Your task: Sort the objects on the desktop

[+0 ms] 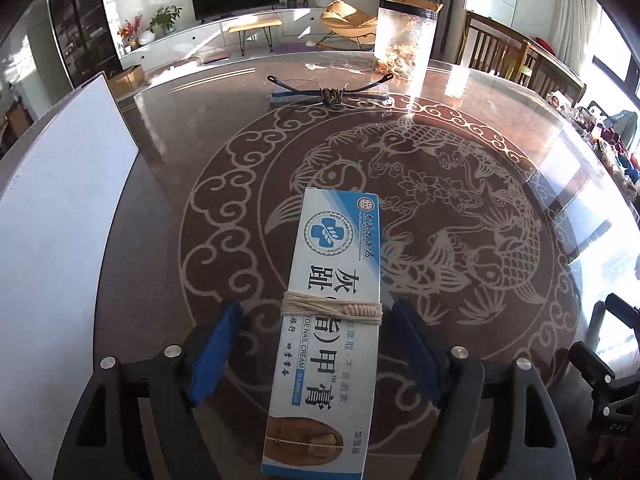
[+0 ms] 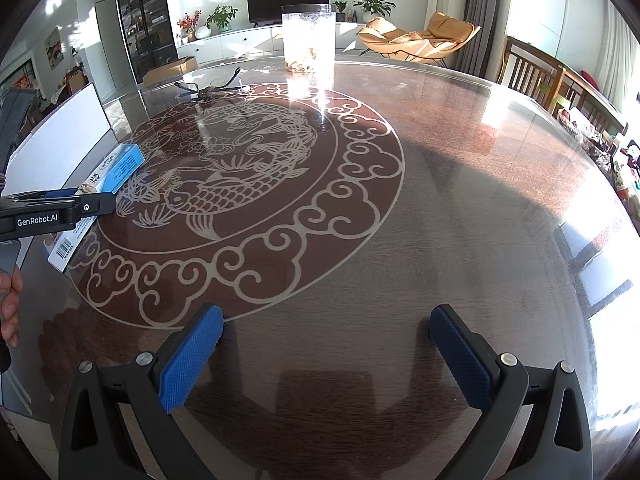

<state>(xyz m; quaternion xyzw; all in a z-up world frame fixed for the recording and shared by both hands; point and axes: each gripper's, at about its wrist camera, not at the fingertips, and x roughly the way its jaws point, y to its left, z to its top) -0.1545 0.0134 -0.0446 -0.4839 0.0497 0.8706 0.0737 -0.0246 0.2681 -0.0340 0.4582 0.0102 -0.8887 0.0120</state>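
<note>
Between the 2 blue pads of the left gripper (image 1: 314, 350) lies a toe nail cream box (image 1: 334, 316), a long blue and white carton running straight ahead along the fingers, its far end reaching out over the fish design of the glass-topped table (image 1: 460, 184). The jaws stand wide; the pad on the gripper's right sits just beside the box edge, while the pad on its left is apart from it, so nothing is gripped yet. A band of pale string (image 1: 332, 306) is wound around the carton level with the fingertips. The box is probably light and thin-walled, stiff along its length but easy to crush, so a gentle squeeze across its narrow sides near the string seems the sensible hold. Far ahead lie rimless eyeglasses (image 1: 328, 90) and a tall clear container (image 1: 404, 42). A white board (image 1: 60, 208) stands to the left. The right gripper (image 2: 326, 330) hovers over bare tabletop, jaws wide and empty, the box well off to its left.
</note>
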